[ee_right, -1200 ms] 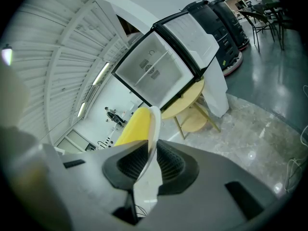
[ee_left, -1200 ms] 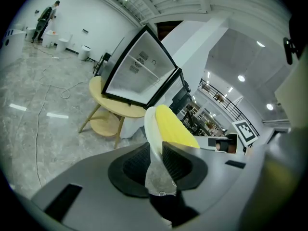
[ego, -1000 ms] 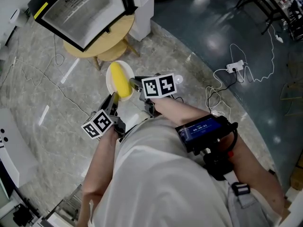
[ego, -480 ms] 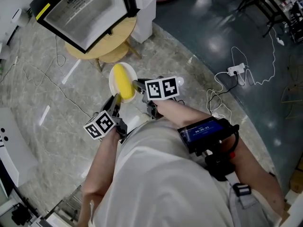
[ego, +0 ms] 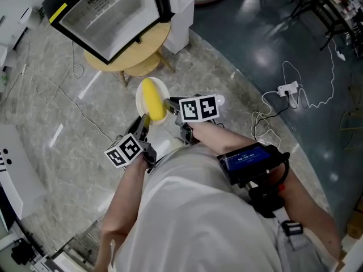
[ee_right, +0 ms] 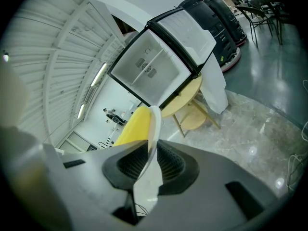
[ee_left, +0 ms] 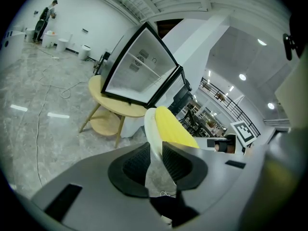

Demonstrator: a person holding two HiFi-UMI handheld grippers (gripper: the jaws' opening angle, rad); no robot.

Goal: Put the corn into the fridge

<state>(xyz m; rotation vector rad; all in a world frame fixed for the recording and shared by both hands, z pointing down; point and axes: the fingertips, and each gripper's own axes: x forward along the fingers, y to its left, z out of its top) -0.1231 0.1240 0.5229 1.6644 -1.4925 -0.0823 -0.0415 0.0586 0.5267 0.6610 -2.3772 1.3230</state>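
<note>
Left gripper [ego: 144,120]: jaws clenched on the near rim of the white plate [ego: 140,98]. In the left gripper view the rim sits thin between the ribbed pads.
Right gripper [ego: 169,103]: jaws pinched shut on the opposite rim of the same plate. I carry it two-handed.
Corn [ego: 153,100]: lies loose along the plate, held by nothing but gravity, in the air ahead of the person's body.
Fridge [ego: 108,16]: stands on the round wooden table [ego: 144,47], well apart from the plate. Its white inside with shelves shows. I cannot tell the door from the cabinet here.
Step, my reading: carrying the plate toward the fridge; the corn is not yet inside.
Risk, roll-off: the corn is round and the plate shallow. If one gripper rises above the other, I expect the cob to roll over the rim.
Risk, grip: each hold is only an edge pinch on smooth plate. If my two hands drift apart or twist against each other, the rim could slip out of a jaw.
Risk, footing: a cable [ego: 72,61] trails over the floor near the table. A snag there would jolt the plate.
Risk, entry: the black fridge frame is narrow, and clipping it with the plate or a marker cube could tip the load.
</note>
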